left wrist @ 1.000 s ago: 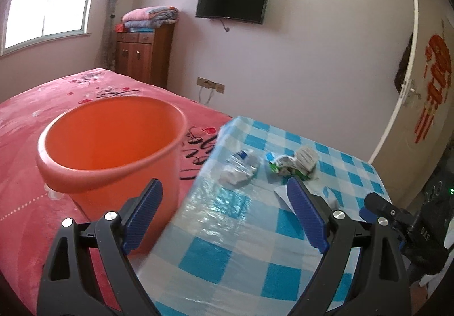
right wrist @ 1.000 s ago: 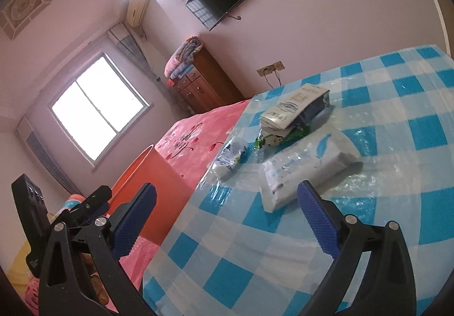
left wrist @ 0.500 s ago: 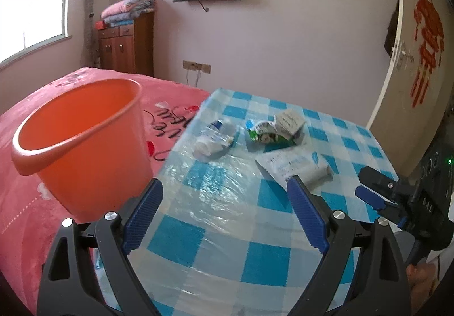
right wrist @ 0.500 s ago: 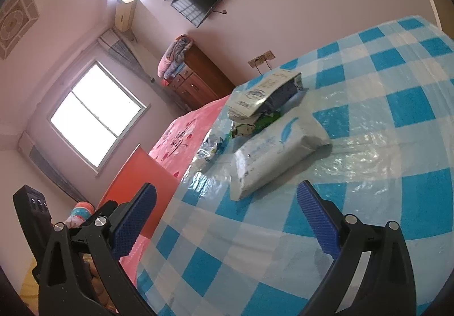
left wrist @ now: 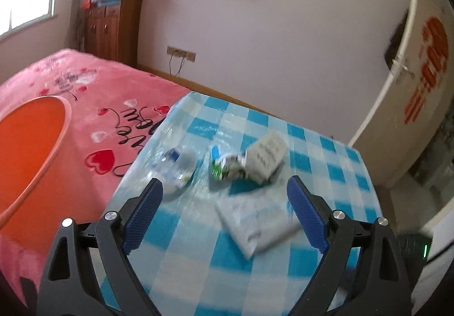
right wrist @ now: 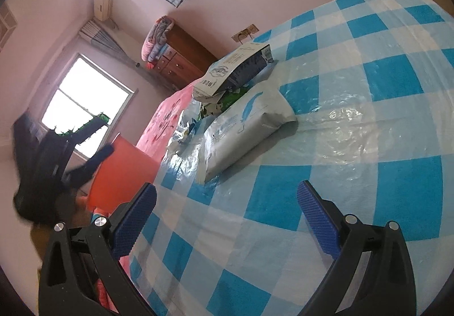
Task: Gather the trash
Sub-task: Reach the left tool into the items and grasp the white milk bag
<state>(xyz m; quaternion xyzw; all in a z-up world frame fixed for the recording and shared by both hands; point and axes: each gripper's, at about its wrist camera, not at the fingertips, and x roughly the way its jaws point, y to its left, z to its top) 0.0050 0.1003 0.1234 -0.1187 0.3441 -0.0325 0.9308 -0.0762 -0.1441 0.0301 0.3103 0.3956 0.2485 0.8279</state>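
Both the left gripper and right gripper, jaws apart, are now hovering closer to the white packet, the orange bucket sliding leftward.

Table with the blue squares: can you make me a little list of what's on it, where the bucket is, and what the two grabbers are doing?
table: blue-and-white checked cloth
nearest trash: white plastic packet, lying flat
behind it: carton, on top of a green wrapper
left side: crushed bottle
bucket: orange bucket, beside the table, on the pink bedspread
left gripper: open, holding nothing
right gripper: open, holding nothing
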